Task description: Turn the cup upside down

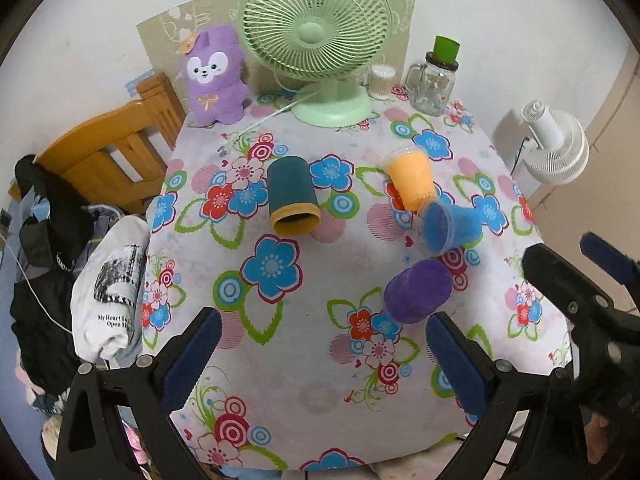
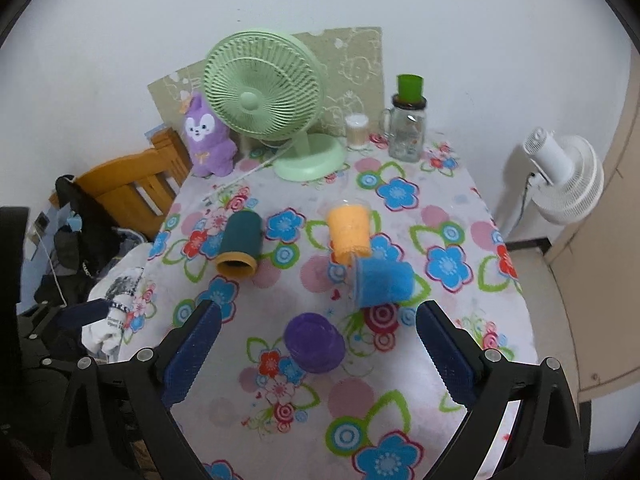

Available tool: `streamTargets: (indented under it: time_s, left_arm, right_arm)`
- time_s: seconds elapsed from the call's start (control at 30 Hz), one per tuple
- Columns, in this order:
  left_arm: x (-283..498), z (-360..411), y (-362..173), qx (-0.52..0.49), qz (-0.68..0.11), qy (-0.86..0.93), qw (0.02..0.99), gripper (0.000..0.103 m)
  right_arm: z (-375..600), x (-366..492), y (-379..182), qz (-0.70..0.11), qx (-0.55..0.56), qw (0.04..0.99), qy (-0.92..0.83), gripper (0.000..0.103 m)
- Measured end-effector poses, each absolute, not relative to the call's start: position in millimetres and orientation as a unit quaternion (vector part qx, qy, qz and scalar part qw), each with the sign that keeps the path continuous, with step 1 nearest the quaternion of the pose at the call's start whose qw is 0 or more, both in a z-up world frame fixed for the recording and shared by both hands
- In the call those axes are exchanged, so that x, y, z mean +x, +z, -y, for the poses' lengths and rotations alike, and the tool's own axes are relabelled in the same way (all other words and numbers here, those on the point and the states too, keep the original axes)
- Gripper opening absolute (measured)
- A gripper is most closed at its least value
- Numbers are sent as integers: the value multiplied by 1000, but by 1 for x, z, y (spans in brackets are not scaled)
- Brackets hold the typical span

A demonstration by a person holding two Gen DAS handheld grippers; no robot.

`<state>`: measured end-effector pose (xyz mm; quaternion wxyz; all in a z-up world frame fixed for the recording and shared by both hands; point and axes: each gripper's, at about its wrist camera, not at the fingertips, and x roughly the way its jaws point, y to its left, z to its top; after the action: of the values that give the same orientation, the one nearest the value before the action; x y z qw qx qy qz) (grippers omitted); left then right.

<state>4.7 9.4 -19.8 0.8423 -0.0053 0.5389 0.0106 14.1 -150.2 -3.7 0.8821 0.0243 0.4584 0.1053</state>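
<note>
Several cups are on the floral tablecloth [image 1: 312, 360]. A dark teal cup [image 1: 291, 201] [image 2: 240, 245] lies on its side, mouth toward me. An orange cup [image 1: 412, 180] [image 2: 350, 234] and a blue cup [image 1: 448, 224] [image 2: 382, 282] lie on their sides, touching. A purple cup [image 1: 418, 292] [image 2: 315, 342] stands upside down. My left gripper [image 1: 320, 356] is open and empty above the near table edge. My right gripper [image 2: 318, 354] is open and empty, with the purple cup between its fingers in view. The right gripper also shows in the left wrist view [image 1: 576, 272].
A green desk fan [image 1: 320, 40], a purple plush toy [image 1: 216, 76], a glass mug jar with a green cup on top [image 1: 434, 80] and a small jar [image 1: 382, 80] stand at the table's back. A wooden chair [image 1: 108, 152] with clothes is left. A white fan [image 1: 556, 144] stands right.
</note>
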Motion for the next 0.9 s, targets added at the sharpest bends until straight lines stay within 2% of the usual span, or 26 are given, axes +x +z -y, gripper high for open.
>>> streamTargets:
  time_s: [0.4,0.9]
  left_arm:
    - [-7,-12,0,-57,-521,29,851,103]
    - [-5,-1,6,-48,-504,41,862,103]
  right_arm:
    - [168,9,8,-463,-6,882,88,99]
    - [174,7,15,-453,-17,887,90,99]
